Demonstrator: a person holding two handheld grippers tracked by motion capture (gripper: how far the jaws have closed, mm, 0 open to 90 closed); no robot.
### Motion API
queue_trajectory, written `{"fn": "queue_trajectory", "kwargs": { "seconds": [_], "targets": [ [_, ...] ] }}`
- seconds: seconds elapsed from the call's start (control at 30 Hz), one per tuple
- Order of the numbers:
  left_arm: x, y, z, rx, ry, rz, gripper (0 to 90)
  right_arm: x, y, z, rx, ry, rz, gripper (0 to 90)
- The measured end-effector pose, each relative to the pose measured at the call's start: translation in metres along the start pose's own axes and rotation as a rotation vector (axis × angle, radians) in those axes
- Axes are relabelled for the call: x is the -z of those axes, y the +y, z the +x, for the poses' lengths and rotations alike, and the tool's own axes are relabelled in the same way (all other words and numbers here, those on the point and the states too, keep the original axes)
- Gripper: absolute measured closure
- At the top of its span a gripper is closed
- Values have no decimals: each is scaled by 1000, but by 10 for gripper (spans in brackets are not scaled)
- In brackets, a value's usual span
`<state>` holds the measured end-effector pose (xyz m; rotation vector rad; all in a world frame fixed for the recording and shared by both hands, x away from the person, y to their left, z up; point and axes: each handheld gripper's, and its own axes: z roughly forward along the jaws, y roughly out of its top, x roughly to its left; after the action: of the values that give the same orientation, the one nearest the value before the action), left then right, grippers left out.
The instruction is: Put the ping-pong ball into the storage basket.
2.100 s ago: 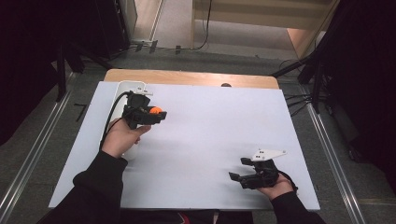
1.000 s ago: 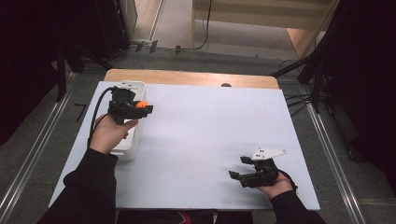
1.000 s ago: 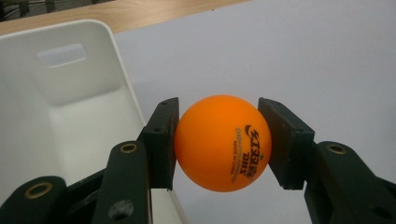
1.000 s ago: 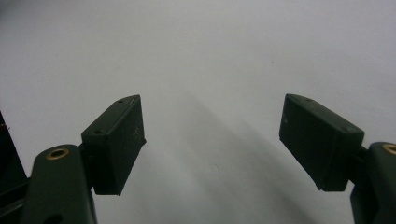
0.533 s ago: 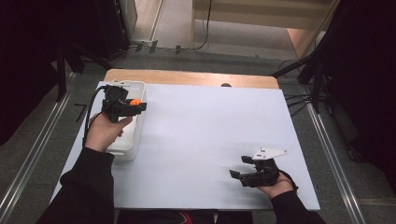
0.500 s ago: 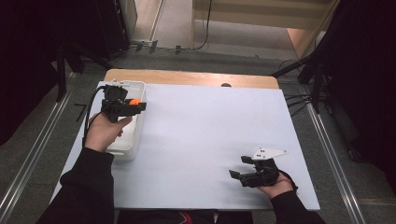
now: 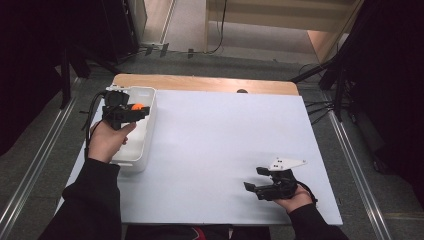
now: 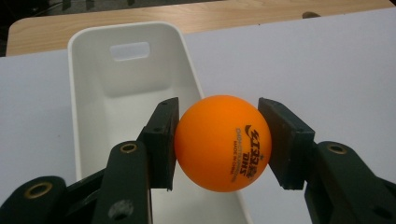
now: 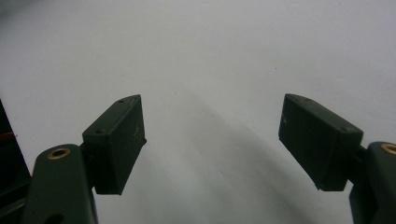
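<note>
Now the left gripper sits farther left and farther back than two seconds ago, having crossed from the open white sheet to above the white plastic bin at the table's left edge. Its jaws stay clamped on the orange table-tennis ball, which hangs over the bin's right wall. Meanwhile the right gripper has not moved, resting near the front right, jaws spread wide on nothing.

lab/studio | white-covered table | dark curtains | floor rails
</note>
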<state>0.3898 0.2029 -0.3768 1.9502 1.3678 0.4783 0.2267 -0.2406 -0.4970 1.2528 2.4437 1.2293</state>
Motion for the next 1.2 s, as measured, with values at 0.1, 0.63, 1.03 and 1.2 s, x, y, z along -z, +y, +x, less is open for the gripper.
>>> {"fn": "queue_trajectory", "kwargs": {
  "seconds": [0.1,0.63,1.03,1.2],
  "targets": [
    [-1,-2,4,15,-13,11,509,0,0,1,0,1,-3,215],
    [-6,-6,20,62,58,-10,508,2,0,0,-2,-2,-9,215],
    [-14,-10,25,72,91,-17,508,1,1,1,10,6,-11,215],
    [-17,-11,25,69,93,-12,507,2,1,1,7,5,-10,215]
  ]
}}
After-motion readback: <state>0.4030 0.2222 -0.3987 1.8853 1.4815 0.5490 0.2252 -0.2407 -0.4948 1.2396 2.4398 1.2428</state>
